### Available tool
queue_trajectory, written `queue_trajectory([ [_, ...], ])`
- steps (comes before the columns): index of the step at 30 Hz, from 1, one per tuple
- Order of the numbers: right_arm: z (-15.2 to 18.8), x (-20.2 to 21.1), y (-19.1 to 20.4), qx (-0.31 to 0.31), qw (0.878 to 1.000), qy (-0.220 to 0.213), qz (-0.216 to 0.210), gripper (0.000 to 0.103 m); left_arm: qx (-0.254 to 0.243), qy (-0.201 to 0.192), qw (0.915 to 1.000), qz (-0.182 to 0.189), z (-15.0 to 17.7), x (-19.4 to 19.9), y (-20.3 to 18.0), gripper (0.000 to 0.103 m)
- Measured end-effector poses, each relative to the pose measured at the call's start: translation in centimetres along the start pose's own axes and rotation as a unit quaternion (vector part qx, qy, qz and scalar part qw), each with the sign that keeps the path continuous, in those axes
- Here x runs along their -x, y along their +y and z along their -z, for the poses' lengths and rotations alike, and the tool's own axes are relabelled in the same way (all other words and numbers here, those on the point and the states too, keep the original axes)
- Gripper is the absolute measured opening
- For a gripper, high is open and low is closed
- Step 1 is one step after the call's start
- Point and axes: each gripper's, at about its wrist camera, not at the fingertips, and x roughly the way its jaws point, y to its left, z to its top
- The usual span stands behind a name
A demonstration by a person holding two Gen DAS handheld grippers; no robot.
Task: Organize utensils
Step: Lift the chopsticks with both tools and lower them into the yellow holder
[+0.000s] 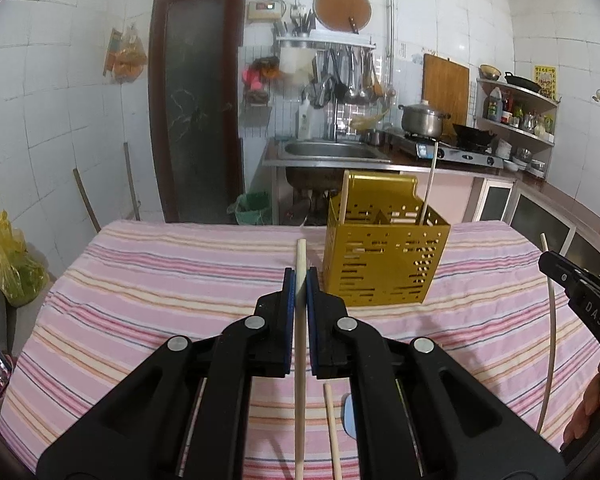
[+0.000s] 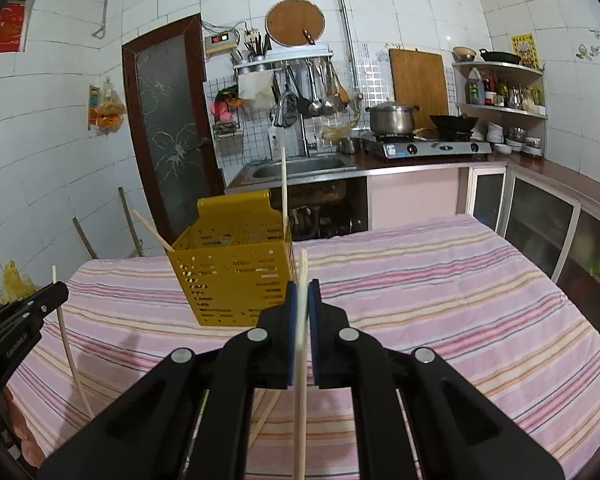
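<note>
Two wrist cameras over the table [image 1: 140, 280]
Each looks forward and slightly down; both share the holder [image 1: 384, 264], sink [image 2: 300, 168].

A pink striped cloth [image 1: 140, 280] covers the surface. Behind it stand a dark glazed door [image 1: 198, 104], a steel sink [image 1: 328, 152] and a gas stove [image 2: 428, 146] bearing a lidded steel pot [image 2: 392, 118] and a black wok [image 2: 454, 121]. Ladles [image 2: 314, 88] hang beneath a wall rack; a wooden board [image 2: 418, 84] leans on the white tiles.

Readable lettering on the hand-held grippers

Right hand-held gripper [image 1: 556, 272] bears "DAS"; left hand-held gripper [image 2: 56, 292] bears partly legible "GenRobot.AI". Wall posters unreadable.
</note>
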Motion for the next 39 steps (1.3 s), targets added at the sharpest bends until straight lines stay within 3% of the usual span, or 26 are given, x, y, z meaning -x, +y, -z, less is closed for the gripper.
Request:
queue_trajectory([
  [25, -2.6, 0.3, -0.9, 0.011, 0.999, -0.047, 0.002, 0.006, -0.023, -0.058, 0.9981, 0.004, -3.3, 1.2, -0.3, 0.004],
  [39, -3.2, -1.6, -1.4, -0.003, 0.997, -0.070, -0.028, 0.006, -0.019, -0.067, 0.9973, 0.024, -4.6, -0.3, -0.7, 0.004],
])
